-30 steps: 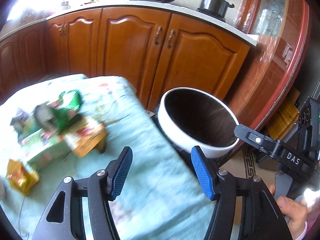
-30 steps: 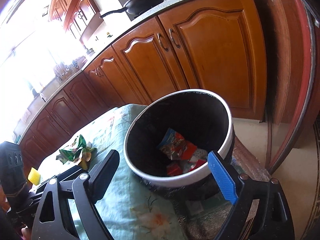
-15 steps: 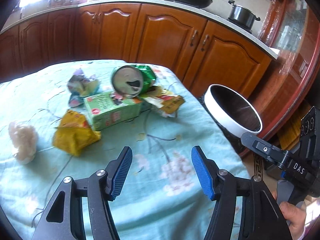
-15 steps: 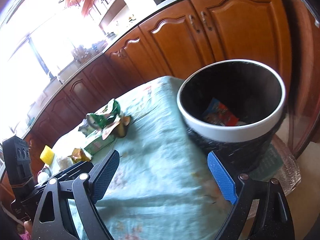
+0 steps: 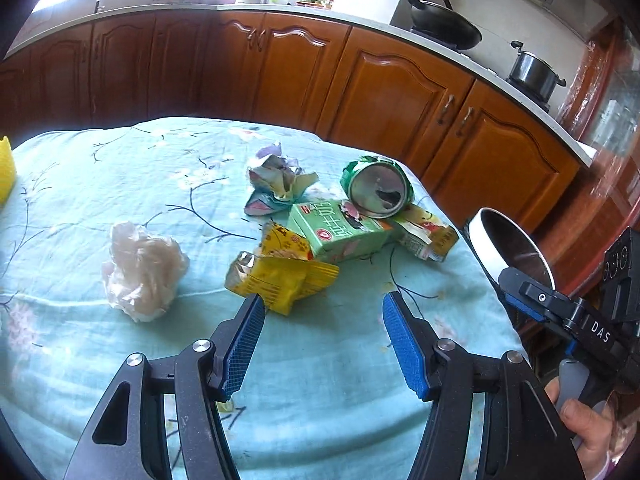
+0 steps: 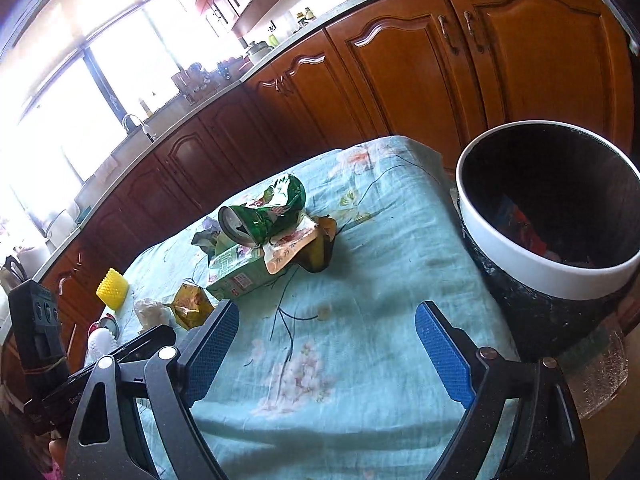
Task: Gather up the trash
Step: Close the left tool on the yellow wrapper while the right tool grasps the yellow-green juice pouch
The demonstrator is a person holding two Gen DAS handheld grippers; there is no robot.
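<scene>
I found both tongs spread and empty: left gripper (image 5: 323,310), right gripper (image 6: 326,320). Some wrappers lay in the bin (image 6: 516,276); crushed can (image 5: 376,190), milk carton (image 5: 340,234), yellow wrapper (image 5: 280,270) remained on the tablecloth (image 5: 120,184).

1. Daylight pours in from the window (image 6: 80,92) at upper left of the right wrist view — it is blown out to white, washing detail from the counter (image 6: 168,120) below it.
2. The left wrist view shows the same glare along its top edge; the tablecloth (image 5: 120,168) is evenly lit and sharp.
3. Soft shadows lie under the trash (image 5: 320,232).
4. The bin (image 6: 548,280) interior is dark, its contents hard to read.
5. Fisheye bending curves the cabinets (image 5: 300,68); black vignette rings both pictures — edges blur slightly.
</scene>
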